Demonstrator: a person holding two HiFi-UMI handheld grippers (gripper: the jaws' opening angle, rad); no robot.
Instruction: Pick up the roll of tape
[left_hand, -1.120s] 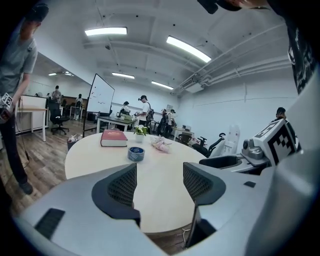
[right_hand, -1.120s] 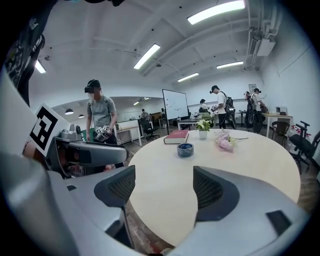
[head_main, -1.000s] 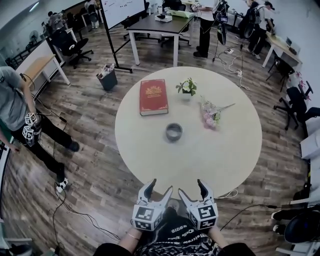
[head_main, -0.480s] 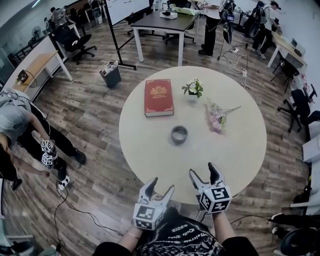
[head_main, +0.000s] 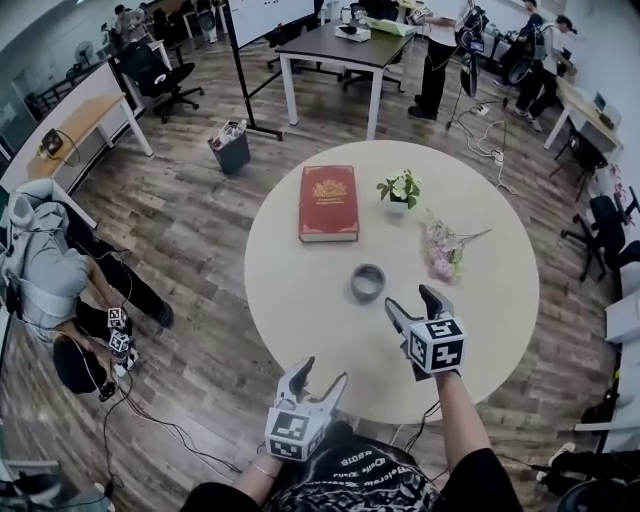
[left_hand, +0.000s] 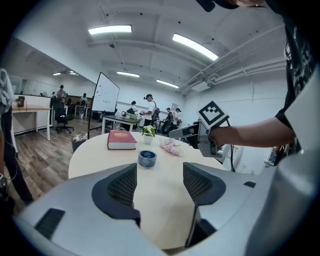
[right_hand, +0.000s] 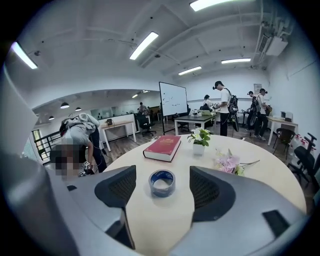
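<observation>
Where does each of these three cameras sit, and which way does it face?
Head view: on the person's head, looking steeply down at the round table; left tool, right tool and arms show.
Left gripper view: rides the left tool, facing across the table; its open jaws and the right tool show.
Right gripper view: rides the right tool, facing the roll of tape ahead; its open jaws show.
All share the tape and red book.

Ceiling strip lights (right_hand: 145, 45) are flooding the room with even, bright light and glaring white in both gripper views. Fisheye distortion is bending the edges, and black vignettes are ringing those 2 views. Soft, faint shadows are lying on the round table (head_main: 300, 290).
</observation>
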